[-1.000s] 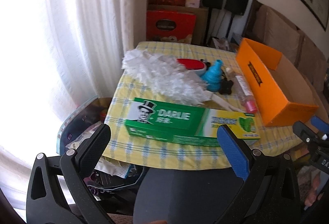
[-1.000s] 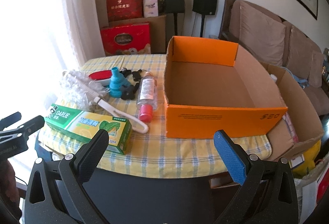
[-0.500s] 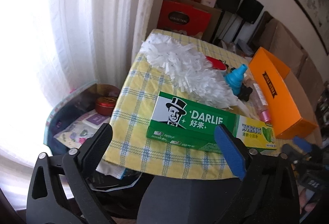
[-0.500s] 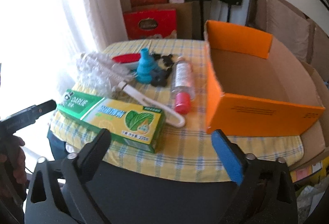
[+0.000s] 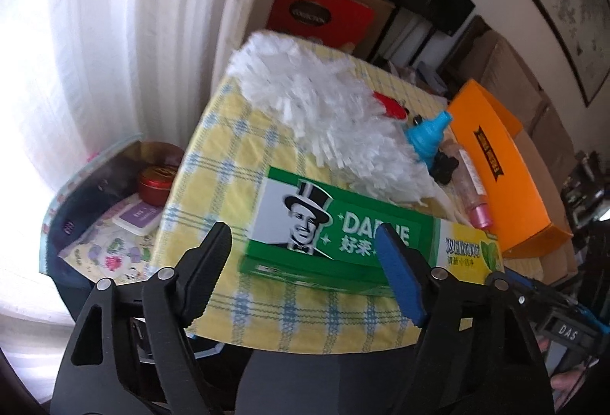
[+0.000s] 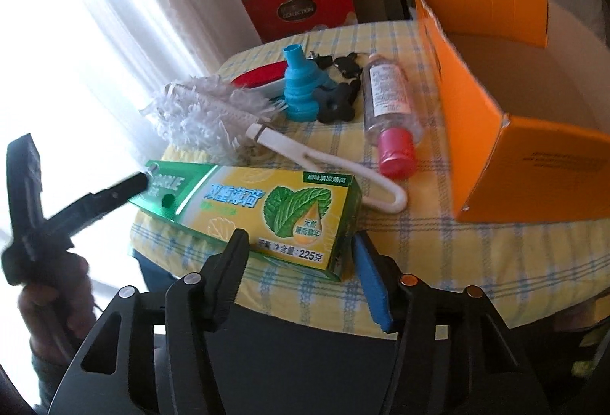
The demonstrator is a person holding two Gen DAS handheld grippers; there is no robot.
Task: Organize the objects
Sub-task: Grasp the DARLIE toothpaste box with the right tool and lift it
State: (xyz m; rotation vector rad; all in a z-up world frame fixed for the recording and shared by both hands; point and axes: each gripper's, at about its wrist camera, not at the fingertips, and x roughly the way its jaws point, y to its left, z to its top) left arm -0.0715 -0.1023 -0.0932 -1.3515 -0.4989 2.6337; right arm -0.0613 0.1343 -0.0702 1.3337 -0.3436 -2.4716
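Two grippers, left (image 5: 305,276) and right (image 6: 301,272) (fingers spread wide), flanking the toothpaste box (image 6: 263,209).

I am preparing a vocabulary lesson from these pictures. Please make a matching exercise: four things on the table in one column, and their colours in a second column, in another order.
Things:
1. toothpaste box
2. funnel
3. bottle cap
4. open cardboard box

Colours:
a. pink
b. orange
c. green and yellow
d. blue

Pairs: 1-c, 2-d, 3-a, 4-b
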